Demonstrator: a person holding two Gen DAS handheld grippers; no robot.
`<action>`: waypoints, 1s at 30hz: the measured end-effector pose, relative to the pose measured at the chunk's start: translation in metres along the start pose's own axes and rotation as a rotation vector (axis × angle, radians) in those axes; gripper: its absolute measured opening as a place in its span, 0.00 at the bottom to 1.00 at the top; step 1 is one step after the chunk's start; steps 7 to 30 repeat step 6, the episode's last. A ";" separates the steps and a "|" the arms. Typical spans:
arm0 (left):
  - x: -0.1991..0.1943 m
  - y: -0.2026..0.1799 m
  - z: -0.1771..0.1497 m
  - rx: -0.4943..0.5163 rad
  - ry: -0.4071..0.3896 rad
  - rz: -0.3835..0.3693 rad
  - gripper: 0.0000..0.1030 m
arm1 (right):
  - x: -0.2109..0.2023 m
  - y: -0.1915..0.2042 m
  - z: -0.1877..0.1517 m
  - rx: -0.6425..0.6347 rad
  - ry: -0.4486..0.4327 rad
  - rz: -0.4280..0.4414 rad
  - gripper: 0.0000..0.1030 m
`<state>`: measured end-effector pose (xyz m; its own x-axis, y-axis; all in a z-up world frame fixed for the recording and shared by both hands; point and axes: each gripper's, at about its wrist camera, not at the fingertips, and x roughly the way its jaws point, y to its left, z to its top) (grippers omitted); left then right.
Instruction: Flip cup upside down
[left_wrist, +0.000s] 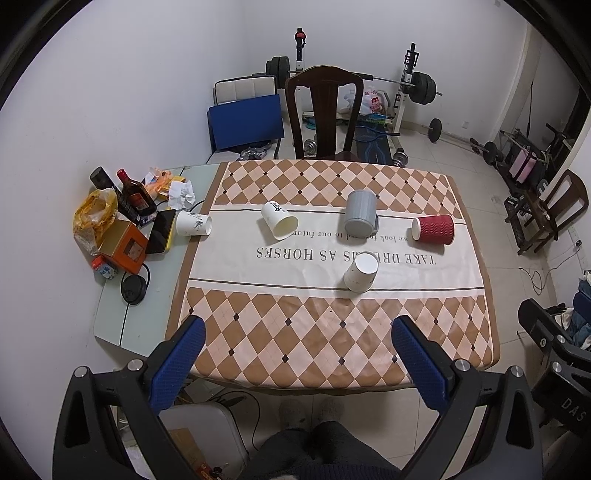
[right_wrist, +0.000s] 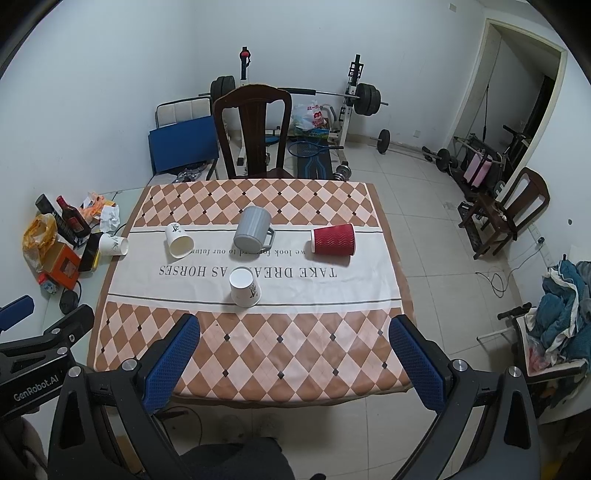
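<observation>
Both grippers hover over the near edge of the desk (left_wrist: 480, 347), the left gripper (left_wrist: 298, 332) and right gripper (right_wrist: 294, 332) each with fingers spread wide and empty. Ahead of the fingers stands a white paper cup (right_wrist: 244, 287) upside down; beyond it lie a grey mug (right_wrist: 253, 233), a red cup (right_wrist: 333, 240) and two more white cups on their sides.

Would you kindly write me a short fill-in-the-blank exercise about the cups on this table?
1. The red ribbed paper cup lies on its ____.
2. The white paper cup nearest the camera stands ____ down.
3. The grey ribbed mug has a ____ on one side.
4. Both the left gripper and the right gripper are ____ and hold nothing.

Missing words: side; upside; handle; open
</observation>
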<state>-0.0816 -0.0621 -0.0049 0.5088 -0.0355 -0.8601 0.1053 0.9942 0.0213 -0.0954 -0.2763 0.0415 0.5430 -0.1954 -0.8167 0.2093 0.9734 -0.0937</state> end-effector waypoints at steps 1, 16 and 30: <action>0.000 0.000 0.000 -0.003 -0.001 -0.001 1.00 | 0.000 0.000 0.000 -0.002 0.001 -0.001 1.00; 0.003 0.000 0.002 0.002 -0.002 -0.008 1.00 | 0.001 0.000 0.001 0.001 0.002 0.000 1.00; 0.003 0.000 0.002 0.002 -0.002 -0.008 1.00 | 0.001 0.000 0.001 0.001 0.002 0.000 1.00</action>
